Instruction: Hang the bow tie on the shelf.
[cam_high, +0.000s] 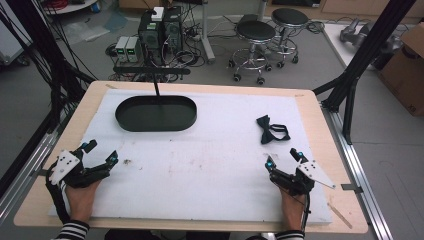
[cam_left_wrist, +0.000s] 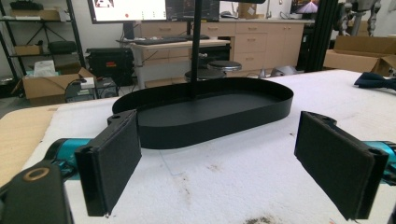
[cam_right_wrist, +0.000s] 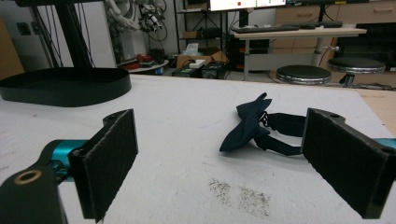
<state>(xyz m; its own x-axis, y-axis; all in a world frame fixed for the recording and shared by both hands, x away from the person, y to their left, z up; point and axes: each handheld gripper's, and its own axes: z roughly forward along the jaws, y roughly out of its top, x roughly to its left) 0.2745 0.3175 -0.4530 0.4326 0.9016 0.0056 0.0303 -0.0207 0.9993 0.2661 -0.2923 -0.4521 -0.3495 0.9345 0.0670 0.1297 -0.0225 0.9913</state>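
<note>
Resting low near the front edge of the tabletop (cam_high: 310, 100), the left hand-held gripper (cam_high: 100, 153) is sitting at the left corner of the white mat (cam_high: 215, 150) with its jaws spread wide and nothing between them. In the left gripper view the two black pads (cam_left_wrist: 109, 163) are standing well apart, framing bare white mat and, farther off, the black oval tray (cam_left_wrist: 215, 109). A thin black post (cam_left_wrist: 196, 46) is rising from the tray's far side.

The right hand-held gripper (cam_high: 284, 156) is sitting at the mat's right front corner, jaws likewise parted and gripping nothing. A hand (cam_high: 292, 210) in a striped sleeve is holding it from below; the other hand (cam_high: 82, 200) is holding the left one in the same way.

The dark bow tie (cam_high: 271, 129) is lying flat on the mat, just ahead of the right hand-held gripper and well apart from the tray, which is sitting toward the mat's far left. In the right gripper view the bow tie (cam_right_wrist: 254, 123) is lying beyond the open jaws, its strap looping toward the right pad (cam_right_wrist: 345, 161), though not touching it as far as can be told. A grey smudge (cam_right_wrist: 238, 193) is marking the mat between the jaws.

Beyond the tabletop, two round stools (cam_high: 255, 42) and some computer boxes (cam_high: 160, 32) are standing on the floor.
</note>
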